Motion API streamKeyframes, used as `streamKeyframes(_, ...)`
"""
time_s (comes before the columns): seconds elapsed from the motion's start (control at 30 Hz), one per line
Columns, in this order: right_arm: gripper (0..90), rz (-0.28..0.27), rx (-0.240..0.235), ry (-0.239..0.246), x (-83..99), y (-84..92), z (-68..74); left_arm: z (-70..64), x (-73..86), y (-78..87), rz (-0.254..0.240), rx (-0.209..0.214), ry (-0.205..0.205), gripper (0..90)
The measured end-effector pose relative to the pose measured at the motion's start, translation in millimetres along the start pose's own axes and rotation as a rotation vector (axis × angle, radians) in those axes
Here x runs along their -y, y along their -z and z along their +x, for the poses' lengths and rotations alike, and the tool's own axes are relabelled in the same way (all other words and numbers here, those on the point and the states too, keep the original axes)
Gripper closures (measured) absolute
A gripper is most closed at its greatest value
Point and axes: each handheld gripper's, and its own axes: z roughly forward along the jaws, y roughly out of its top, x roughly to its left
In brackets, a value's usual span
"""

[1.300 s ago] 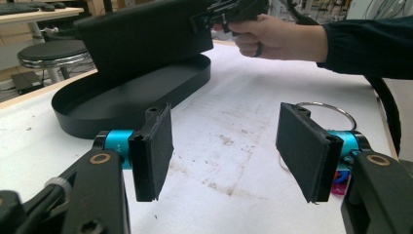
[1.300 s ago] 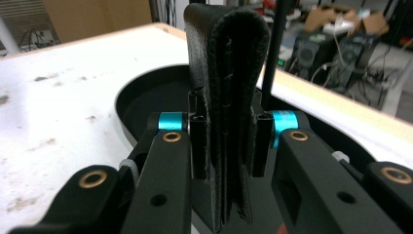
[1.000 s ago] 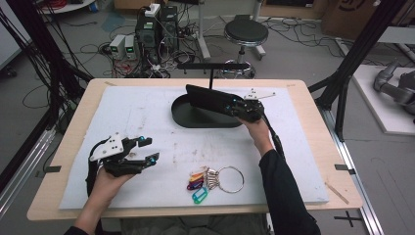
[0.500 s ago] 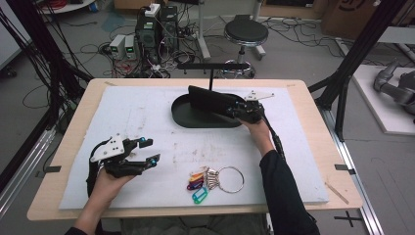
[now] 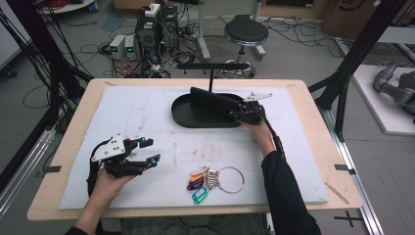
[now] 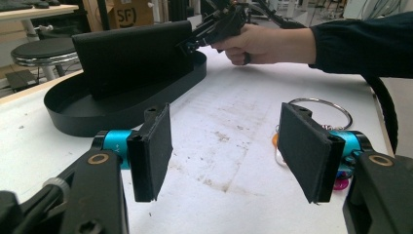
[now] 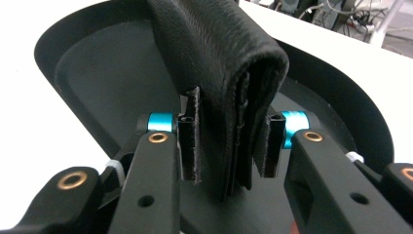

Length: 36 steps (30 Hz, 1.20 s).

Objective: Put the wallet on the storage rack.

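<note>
Nearest the front edge of the table (image 5: 313,147), a bunch of coloured key tags (image 5: 199,182) on a metal ring (image 5: 230,179) lies on the white mat (image 5: 147,112), just right of centre. To its left, near the front left corner, the left gripper (image 5: 147,152) rests in the person's left hand (image 5: 110,183), jaws wide apart with nothing between them; in the left gripper view its two black pads (image 6: 304,151) frame bare mat. Farther back, near the middle of the table, a black oval tray (image 5: 183,115) sits on the mat, and a folded black wallet (image 5: 215,103) stands on edge inside it, leaning slightly. The right gripper (image 5: 242,113) reaches the wallet's right end from the tray's right rim. In the right gripper view the wallet's folded end (image 7: 229,87) sits between the jaws, which have just been opening; a small gap shows at each pad, so the wallet is no longer pinched. Behind the tray a black T-shaped stand (image 5: 211,68) rises near the far edge.
</note>
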Motion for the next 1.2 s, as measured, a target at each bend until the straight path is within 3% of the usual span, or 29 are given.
streamKeyframes(0.27,59.5,-0.003,0.021,-0.005,-2.8,5.7,0.4,0.6,0.8,-0.9,0.008,-0.004,0.004,36.4)
streamKeyframes(0.37,52.3,-0.011,0.026,-0.017,-4.5,13.3,-1.3,1.3,0.9,-1.6,0.011,-0.003,0.002,36.2)
streamKeyframes(0.6,47.3,-0.046,0.018,-0.032,-6.4,31.2,-4.3,3.0,-0.1,-4.5,0.012,-0.001,0.002,36.1)
streamKeyframes(0.83,38.4,-0.107,-0.032,-0.091,-8.0,61.9,-4.5,6.5,-2.1,-9.6,0.017,-0.004,0.001,35.0)
streamKeyframes(1.0,35.3,-0.128,-0.056,-0.080,-10.9,79.4,1.5,10.7,-2.8,-13.8,0.021,-0.006,0.002,34.9)
streamKeyframes(1.1,36.1,-0.168,-0.057,-0.053,-9.8,101.6,9.4,12.8,-3.6,-16.5,0.018,-0.011,0.001,34.6)
streamKeyframes(1.2,36.0,-0.175,-0.070,-0.061,-5.1,114.7,12.1,13.1,-4.4,-17.3,0.017,-0.013,0.000,34.6)
